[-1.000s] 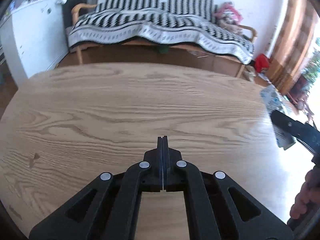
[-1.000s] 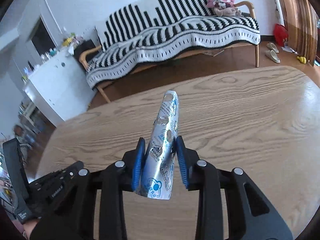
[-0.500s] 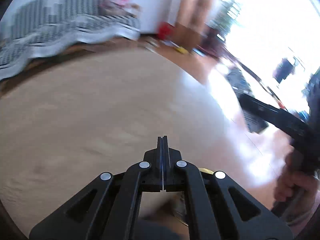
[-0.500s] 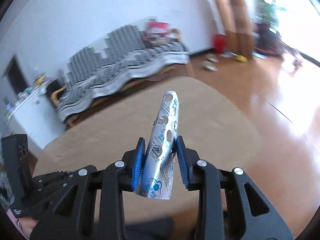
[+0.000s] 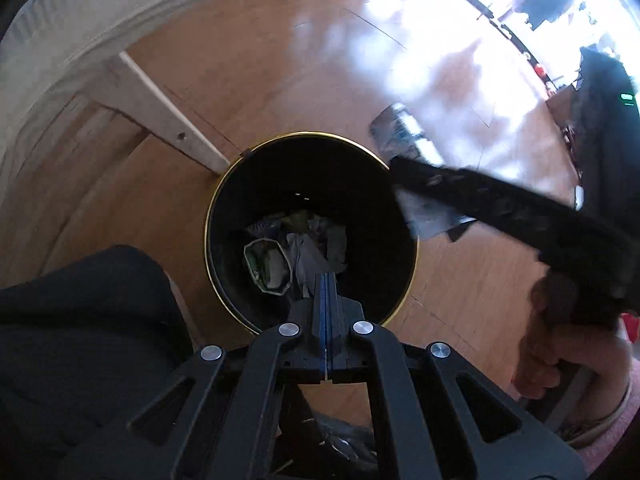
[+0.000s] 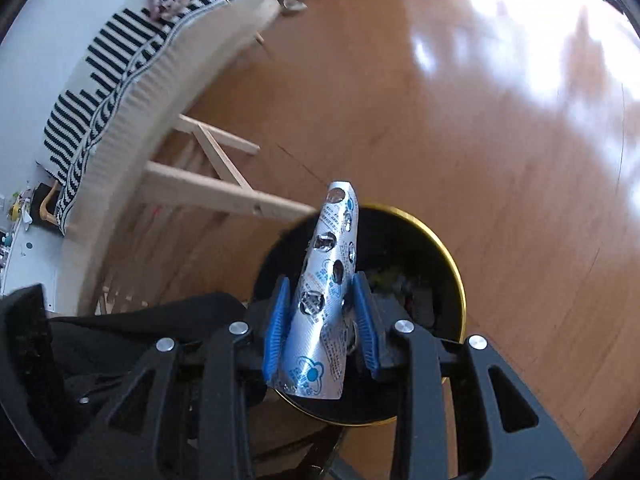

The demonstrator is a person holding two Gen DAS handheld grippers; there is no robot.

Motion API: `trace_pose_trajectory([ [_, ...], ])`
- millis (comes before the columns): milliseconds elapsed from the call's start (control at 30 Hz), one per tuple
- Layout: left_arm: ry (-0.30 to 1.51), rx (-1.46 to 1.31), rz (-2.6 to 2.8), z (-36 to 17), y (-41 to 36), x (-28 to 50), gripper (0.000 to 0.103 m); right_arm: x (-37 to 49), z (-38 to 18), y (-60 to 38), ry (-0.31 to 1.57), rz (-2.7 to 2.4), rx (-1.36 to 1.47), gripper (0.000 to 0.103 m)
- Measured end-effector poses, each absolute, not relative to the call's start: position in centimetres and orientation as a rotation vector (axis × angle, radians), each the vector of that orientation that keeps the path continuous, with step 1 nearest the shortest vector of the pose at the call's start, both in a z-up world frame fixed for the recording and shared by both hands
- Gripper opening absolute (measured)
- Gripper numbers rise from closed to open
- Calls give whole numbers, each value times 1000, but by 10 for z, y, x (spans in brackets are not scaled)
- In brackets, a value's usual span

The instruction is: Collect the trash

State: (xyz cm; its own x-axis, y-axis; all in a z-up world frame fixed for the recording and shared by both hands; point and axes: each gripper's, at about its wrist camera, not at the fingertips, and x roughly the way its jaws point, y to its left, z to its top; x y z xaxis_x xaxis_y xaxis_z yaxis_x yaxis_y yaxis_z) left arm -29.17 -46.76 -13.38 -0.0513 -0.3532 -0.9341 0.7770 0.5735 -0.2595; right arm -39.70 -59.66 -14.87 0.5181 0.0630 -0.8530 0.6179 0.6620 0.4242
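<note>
Both grippers over the bin (image 6: pixel 456 264) — right gripper (image 6: pixel 320 312) pinching a blister pack (image 6: pixel 326 292).

Both grippers: black plastic frames, round silver screws. Right gripper (image 6: pixel 323 312) fingers (image 6: pixel 276 324) carry ribbed blue pads. Person wears black trousers (image 5: pixel 80 340).

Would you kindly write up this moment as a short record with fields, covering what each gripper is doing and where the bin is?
right gripper: jaws closed on the empty blister pack, held above the bin
left gripper: jaws shut, nothing between them, pointing down into the bin
bin: black, round, gold rim, standing on the wooden floor beside a table leg
bin contents: crumpled wrappers and paper already inside
blister pack status: not yet released
</note>
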Motion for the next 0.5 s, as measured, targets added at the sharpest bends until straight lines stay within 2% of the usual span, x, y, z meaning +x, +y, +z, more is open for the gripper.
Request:
trace_pose_trajectory([
  [200, 1310, 429, -979, -131, -468, -289, 0, -392, -151, -595, 1005, -371, 836, 33],
  [267, 1307, 440, -1015, -130, -469, -293, 0, -392, -149, -601, 997, -375, 887, 47],
  [300, 1297, 459, -1030, -128, -470, -294, 0, -394, -150, -606, 989, -375, 937, 60],
  [333, 1274, 492, -1044, -128, -472, -300, 0, -397, -150, -613, 977, -380, 977, 96],
  [367, 1253, 521, -1043, -127, -473, -303, 8, -404, -148, -620, 946, -409, 1039, 97],
  [467, 1191, 511, -1049, -115, -470, -307, 95, -417, -130, -632, 889, -518, 1052, 97],
  [500, 1141, 467, -1058, -104, -465, -306, 94, -421, -120, -633, 867, -567, 1013, 97],
])
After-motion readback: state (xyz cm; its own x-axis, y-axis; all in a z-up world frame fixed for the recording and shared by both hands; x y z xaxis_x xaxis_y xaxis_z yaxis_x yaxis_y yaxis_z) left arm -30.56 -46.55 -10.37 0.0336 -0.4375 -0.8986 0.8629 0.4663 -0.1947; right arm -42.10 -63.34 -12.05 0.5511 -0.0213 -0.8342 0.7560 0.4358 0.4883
